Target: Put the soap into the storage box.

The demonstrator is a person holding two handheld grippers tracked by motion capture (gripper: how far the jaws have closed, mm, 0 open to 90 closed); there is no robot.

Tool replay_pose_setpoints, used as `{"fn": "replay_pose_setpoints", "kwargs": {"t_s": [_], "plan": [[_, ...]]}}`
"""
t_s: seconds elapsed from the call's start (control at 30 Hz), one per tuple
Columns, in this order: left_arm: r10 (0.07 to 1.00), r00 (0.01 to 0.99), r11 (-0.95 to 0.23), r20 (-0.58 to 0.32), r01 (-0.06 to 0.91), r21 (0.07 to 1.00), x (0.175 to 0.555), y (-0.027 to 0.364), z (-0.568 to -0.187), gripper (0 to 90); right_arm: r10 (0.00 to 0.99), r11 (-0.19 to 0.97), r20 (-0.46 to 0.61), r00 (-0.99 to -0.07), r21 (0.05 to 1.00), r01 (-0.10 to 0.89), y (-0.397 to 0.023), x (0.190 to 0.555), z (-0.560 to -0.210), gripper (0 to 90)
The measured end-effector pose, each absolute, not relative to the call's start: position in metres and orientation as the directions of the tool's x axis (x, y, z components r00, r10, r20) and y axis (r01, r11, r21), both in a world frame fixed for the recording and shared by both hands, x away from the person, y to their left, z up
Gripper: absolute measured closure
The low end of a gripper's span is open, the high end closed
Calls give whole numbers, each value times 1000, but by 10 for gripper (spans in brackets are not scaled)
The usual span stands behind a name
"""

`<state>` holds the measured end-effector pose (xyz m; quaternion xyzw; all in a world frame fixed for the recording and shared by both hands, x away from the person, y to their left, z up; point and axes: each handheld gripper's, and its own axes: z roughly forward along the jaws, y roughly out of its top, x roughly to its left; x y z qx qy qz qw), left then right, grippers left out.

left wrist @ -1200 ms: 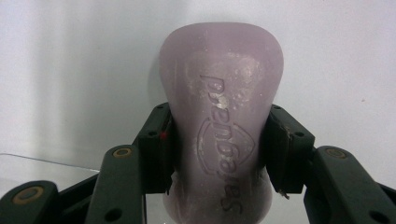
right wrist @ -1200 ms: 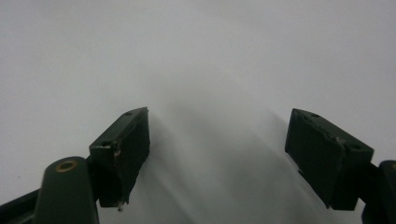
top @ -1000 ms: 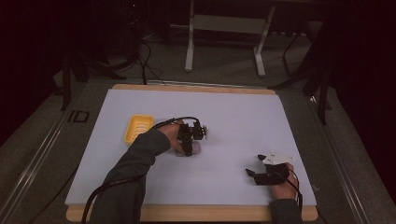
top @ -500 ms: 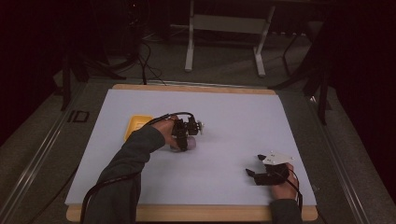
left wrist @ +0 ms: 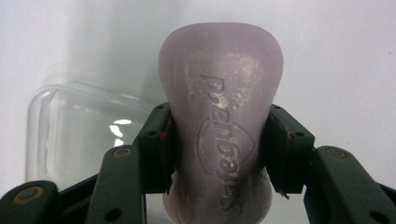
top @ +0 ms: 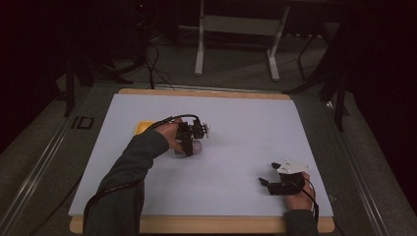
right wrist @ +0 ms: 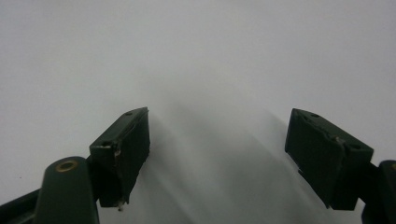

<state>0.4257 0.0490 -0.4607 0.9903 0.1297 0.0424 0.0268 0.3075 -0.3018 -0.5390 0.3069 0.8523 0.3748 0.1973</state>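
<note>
High view: left gripper (top: 189,143) held pale object over white mat (top: 236,137), near yellow lid (top: 144,127); right gripper (top: 275,183) rested apart; dark room, cables behind.
Left gripper view: jaws clamped on lilac soap bar (left wrist: 222,135) at waist; likely firm, slippery; clear tray (left wrist: 84,135) beneath.
Right gripper view: jaws wide, nothing between.

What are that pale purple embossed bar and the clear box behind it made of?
The pale purple embossed bar looks like soap: matte, waxy, faintly scuffed, with pressed-in lettering. The clear rounded box seems to be glossy transparent plastic, given its bright reflections.
</note>
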Motion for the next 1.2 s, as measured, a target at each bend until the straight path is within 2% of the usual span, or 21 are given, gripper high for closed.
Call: {"fn": "replay_pose_setpoints", "kwargs": {"t_s": [1.2], "plan": [[383, 922, -921, 48, 378, 93, 440, 94, -448, 500, 671, 522, -101, -734, 768, 371, -303, 307, -539, 219]]}}
